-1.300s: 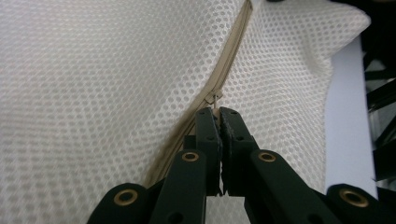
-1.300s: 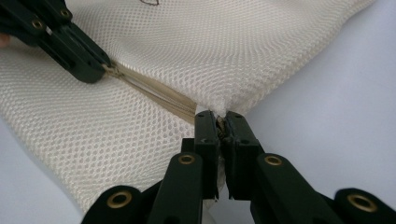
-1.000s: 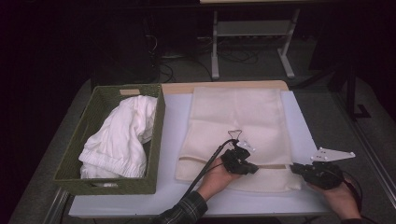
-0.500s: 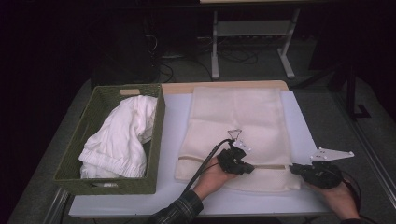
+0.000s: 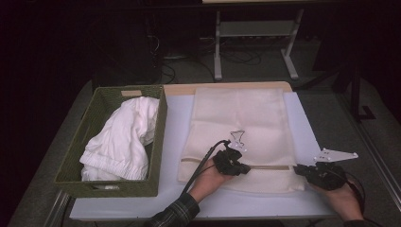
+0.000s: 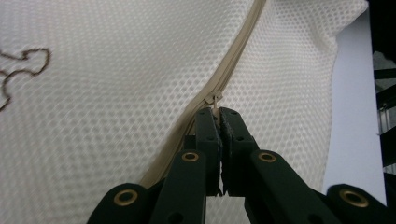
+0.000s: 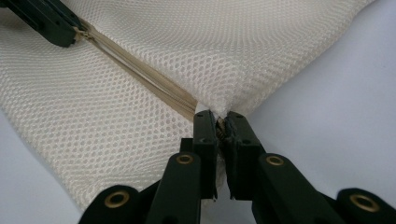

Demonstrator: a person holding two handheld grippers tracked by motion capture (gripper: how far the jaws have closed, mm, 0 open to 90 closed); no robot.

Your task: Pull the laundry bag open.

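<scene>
Flat on the desk [image 5: 302, 118], near its front edge: a mesh bag [image 5: 241, 123]. Left tool [image 6: 218, 114] pinched shut on the zipper pull [image 6: 215, 98]. Right tool [image 7: 217, 120] pinched shut on the bag's corner. Between them, the zipper [image 7: 140, 70] running straight from tool to tool.
</scene>
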